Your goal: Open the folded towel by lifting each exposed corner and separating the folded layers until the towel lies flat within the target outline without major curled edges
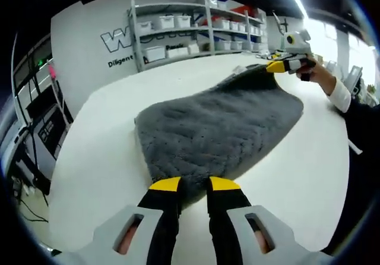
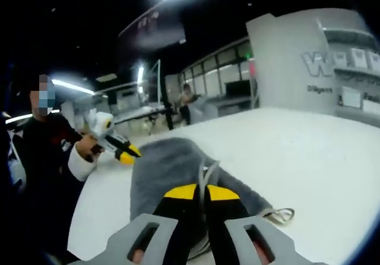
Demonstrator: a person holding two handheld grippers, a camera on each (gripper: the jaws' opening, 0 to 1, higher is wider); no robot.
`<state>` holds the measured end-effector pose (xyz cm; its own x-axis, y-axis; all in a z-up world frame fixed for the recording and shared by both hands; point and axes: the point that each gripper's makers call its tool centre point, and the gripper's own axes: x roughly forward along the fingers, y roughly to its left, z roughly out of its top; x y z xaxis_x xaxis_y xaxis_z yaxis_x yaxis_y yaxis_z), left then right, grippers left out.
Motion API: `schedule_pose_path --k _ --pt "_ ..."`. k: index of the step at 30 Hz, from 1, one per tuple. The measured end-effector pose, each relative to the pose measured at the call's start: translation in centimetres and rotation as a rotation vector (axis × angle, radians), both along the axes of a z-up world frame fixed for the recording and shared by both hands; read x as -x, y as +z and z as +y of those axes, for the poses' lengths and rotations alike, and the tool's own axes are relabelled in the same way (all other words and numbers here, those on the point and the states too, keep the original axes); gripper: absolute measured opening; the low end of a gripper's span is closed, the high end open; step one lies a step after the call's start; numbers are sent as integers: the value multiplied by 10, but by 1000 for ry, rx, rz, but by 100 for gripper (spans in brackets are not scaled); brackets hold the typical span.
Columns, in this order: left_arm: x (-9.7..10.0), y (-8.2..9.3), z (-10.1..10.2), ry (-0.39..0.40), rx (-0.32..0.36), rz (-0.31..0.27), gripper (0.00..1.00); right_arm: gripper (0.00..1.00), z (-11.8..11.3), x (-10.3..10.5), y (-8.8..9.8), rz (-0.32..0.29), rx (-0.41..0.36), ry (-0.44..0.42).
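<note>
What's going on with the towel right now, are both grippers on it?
A person is working a grey towel on a white table with a handheld gripper in each hand. The left gripper is closed on the towel's near edge. The right gripper pinches the opposite corner, its edge trim caught between the jaws and held slightly off the table. The towel is stretched between them, mostly spread but not yet lying flat.
</note>
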<state>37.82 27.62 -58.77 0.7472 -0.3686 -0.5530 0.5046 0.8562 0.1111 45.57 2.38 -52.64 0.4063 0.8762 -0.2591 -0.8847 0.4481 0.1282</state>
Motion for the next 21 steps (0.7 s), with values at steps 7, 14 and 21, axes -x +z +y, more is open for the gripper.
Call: schedule_pose_path --k 7,14,21 --pt "-4 0 2 15 6 -11 16 1 5 8 4 -36 18 34" --pt "-9 0 5 28 11 -24 16 1 10 19 10 -52 15 71" --pt "-18 3 10 52 0 -71 16 1 20 36 20 -66 -13 154"
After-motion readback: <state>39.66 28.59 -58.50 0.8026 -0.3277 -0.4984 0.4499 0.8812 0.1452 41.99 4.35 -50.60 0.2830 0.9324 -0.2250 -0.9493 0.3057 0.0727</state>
